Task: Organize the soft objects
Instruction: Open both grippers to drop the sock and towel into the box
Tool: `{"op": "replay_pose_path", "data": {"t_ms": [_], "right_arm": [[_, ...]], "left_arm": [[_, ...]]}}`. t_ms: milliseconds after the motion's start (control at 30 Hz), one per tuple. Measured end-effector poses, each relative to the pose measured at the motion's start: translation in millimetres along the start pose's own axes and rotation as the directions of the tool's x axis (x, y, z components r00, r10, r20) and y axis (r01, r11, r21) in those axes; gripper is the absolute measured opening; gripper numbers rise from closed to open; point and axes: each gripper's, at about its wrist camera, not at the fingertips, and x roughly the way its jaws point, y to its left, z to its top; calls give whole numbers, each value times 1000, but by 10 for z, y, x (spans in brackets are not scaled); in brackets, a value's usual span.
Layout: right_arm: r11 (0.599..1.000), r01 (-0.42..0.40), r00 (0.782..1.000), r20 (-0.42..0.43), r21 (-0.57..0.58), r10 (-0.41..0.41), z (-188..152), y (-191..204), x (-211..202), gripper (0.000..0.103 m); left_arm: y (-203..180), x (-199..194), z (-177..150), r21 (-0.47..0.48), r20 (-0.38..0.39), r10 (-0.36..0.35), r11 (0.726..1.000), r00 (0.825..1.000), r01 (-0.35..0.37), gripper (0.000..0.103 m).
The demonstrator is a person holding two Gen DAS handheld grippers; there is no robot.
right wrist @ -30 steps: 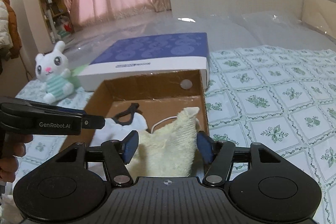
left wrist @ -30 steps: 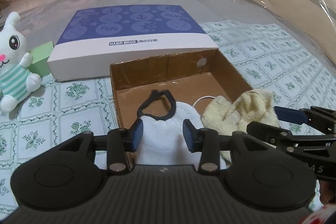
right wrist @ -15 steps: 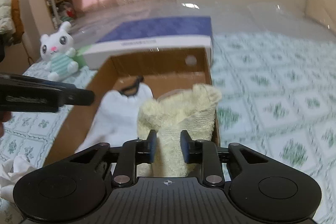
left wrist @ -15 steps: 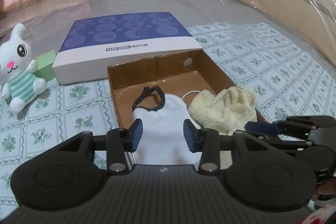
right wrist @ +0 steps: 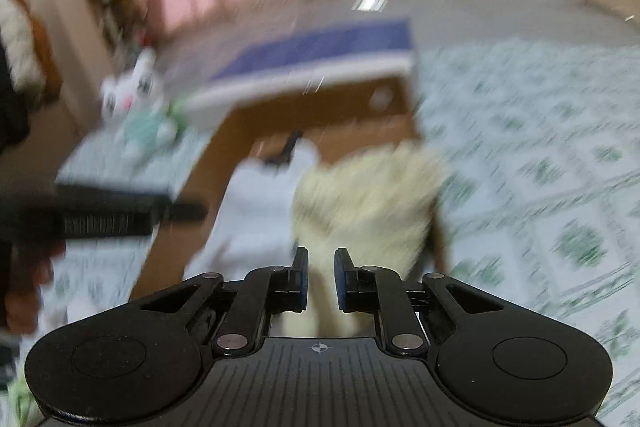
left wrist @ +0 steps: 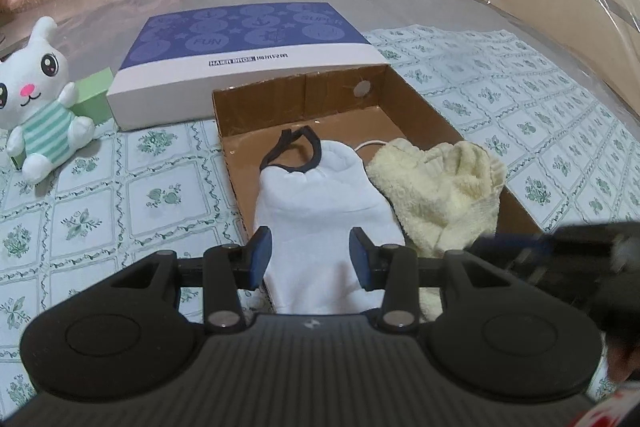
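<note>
Blurred, hidden and cut-off regions in both wrist views.
Right wrist view is motion-smeared: plush rabbit (right wrist: 134, 95), purple box lid (right wrist: 320, 55) and cream towel (right wrist: 368, 195) lose all detail. In the left wrist view the right gripper (left wrist: 560, 251) is blurred at the right edge, and the near end of the white garment (left wrist: 320, 219) lies hidden behind the left gripper (left wrist: 311, 257).

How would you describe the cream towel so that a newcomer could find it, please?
Find the open brown box on the floral cloth. Two soft things lie inside; the towel is the fluffy cream one, right of the smooth white sock, and the right gripper pinches its near end.
</note>
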Motion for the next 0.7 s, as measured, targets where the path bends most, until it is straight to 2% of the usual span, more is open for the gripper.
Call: {"op": "replay_pose_path", "data": {"t_ms": [67, 200, 267, 433, 567, 633, 700], "right_arm": [[998, 65, 996, 61, 18, -66, 85, -56, -42, 15], [993, 117, 991, 60, 31, -119, 189, -121, 119, 13], [990, 141, 989, 36, 8, -141, 211, -113, 257, 7], [984, 177, 981, -79, 11, -175, 200, -161, 499, 6], [978, 196, 969, -139, -74, -204, 176, -39, 606, 6], [968, 217, 960, -153, -128, -236, 154, 17, 643, 6], [966, 213, 962, -143, -144, -233, 128, 24, 612, 7]], "left_arm": [[4, -16, 5, 4, 9, 6, 1000, 1000, -6, 38], [20, -14, 68, -7, 25, 18, 1000, 1000, -17, 38], [41, 12, 112, -19, 31, 22, 1000, 999, -21, 38], [62, 82, 181, -25, 30, 28, 999, 999, -27, 38], [59, 129, 161, -19, 23, 22, 1000, 999, -21, 38], [58, 163, 137, -20, 13, 18, 1000, 1000, -18, 38], [49, 188, 108, -17, 4, 15, 1000, 1000, -15, 38]]}}
